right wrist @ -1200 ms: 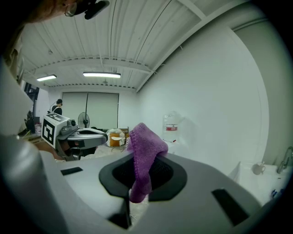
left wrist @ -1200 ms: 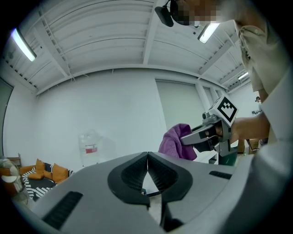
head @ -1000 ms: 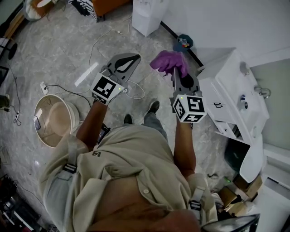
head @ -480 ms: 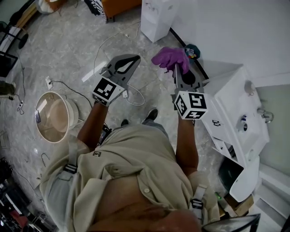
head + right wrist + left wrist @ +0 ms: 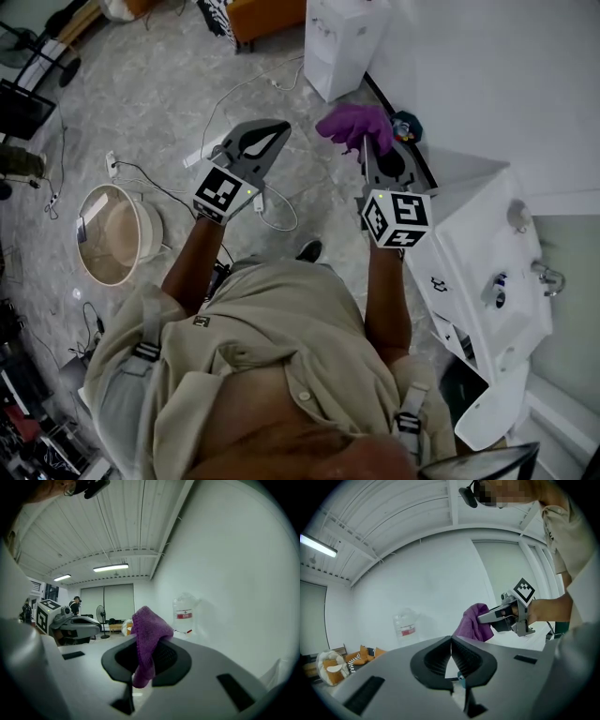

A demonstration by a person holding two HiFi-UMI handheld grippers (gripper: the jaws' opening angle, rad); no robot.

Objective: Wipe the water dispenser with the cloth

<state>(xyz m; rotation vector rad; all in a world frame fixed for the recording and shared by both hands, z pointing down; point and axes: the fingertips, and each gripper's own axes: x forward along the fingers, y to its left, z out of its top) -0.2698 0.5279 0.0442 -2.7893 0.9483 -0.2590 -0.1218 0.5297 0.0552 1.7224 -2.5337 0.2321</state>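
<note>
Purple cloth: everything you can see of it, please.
The purple cloth looks like soft knitted or terry fabric, bunched rather than spread. It is pinched between the closed jaws of the right hand-held gripper: a crumpled lump bulges above and past the jaw tips, and a narrow tail hangs down between them. It is held in the air above the floor, touching nothing else visible.

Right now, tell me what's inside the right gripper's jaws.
A purple cloth, pinched in the right gripper, bunched above and hanging below. It covers the jaw tips.
</note>
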